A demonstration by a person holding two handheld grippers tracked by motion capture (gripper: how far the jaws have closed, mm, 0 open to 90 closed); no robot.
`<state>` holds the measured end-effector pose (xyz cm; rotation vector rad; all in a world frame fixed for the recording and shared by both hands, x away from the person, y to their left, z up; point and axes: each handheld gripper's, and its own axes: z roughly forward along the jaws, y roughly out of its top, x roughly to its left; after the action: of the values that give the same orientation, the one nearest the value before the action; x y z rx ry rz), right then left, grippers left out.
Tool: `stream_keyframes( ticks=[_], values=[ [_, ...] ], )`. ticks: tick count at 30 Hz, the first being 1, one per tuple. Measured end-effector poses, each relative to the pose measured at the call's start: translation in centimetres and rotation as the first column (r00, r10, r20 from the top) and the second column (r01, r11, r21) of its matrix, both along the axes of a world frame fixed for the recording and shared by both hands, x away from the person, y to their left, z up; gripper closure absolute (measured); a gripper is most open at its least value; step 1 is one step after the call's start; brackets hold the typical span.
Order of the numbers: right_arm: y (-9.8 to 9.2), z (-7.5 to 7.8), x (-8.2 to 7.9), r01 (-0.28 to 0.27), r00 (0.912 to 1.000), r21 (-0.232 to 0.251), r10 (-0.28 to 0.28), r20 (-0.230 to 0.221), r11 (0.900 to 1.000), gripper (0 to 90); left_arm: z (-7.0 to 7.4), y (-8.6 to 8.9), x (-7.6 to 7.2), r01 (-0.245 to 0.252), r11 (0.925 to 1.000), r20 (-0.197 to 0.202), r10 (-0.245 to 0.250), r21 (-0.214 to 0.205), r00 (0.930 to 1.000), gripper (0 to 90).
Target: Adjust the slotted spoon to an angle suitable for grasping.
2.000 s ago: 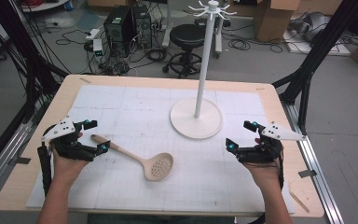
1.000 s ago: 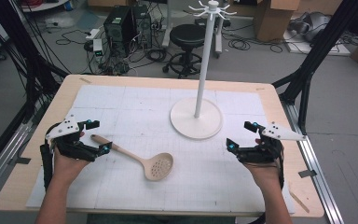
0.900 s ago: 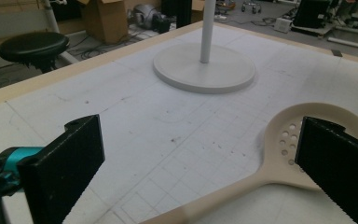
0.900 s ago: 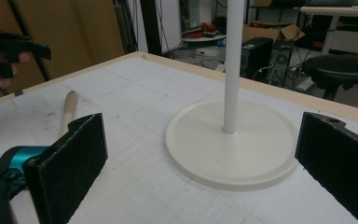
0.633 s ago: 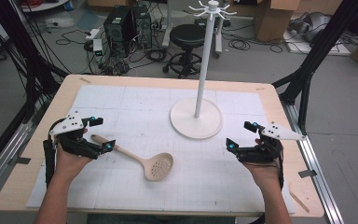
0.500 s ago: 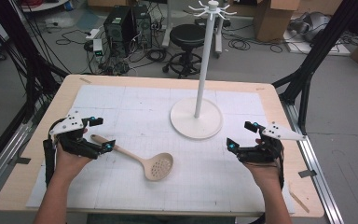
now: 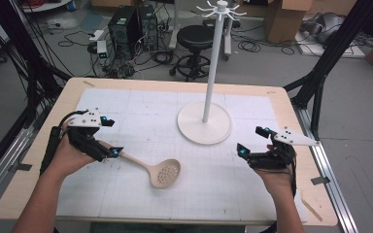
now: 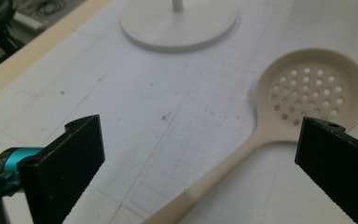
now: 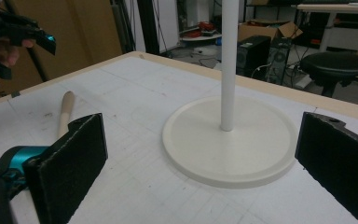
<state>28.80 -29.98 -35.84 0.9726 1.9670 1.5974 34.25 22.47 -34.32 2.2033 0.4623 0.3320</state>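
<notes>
Slotted spoon [image 7: 153,168] flat on desk [image 7: 39,160], bowl toward centre, handle end beside left gripper [image 7: 108,137]. White stand [image 7: 205,121] on round base beyond spoon, well apart; nothing between left gripper and handle. Left gripper wide open, holding nothing, jaws either side of handle. Right gripper [image 7: 252,141] wide open, holding nothing, near stand base. Versus two seconds ago: left gripper moved forward over handle; right gripper, spoon unchanged.

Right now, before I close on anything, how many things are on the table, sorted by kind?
Slotted spoons: 1
White hook stands: 1
Total: 2, both on the white gridded mat.
</notes>
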Motion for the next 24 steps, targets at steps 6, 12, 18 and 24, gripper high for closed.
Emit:
stream_keyframes(
  ticks=[6, 12, 18, 24],
  values=[
    [-0.1, -0.1, 0.0, -0.001, 1.0, 0.002, 0.001, -0.002, 1.0, 0.9, -1.0, -1.6, 1.2, 0.065, 0.9905, -0.073, -0.056, 0.121, 0.9958, 1.8],
    [-0.2, -0.1, 0.0, 0.001, 1.0, 0.005, -0.001, -0.003, 1.0, 0.9, -2.9, -2.9, 2.0, 0.088, 0.9682, -0.131, -0.059, 0.234, 0.9897, 1.8],
    [-0.3, -0.3, 0.2, 0.004, 1.0, 0.003, -0.004, -0.008, 1.0, 0.9, -4.4, -3.7, 2.7, 0.139, 0.9399, -0.181, -0.085, 0.312, 0.9798, 9.7],
    [-0.3, -0.3, 0.2, 0.004, 1.0, 0.003, -0.004, -0.009, 1.0, 0.9, -5.7, -4.2, 3.0, 0.159, 0.9106, -0.202, -0.086, 0.381, 0.9756, 14.5]
  ],
)
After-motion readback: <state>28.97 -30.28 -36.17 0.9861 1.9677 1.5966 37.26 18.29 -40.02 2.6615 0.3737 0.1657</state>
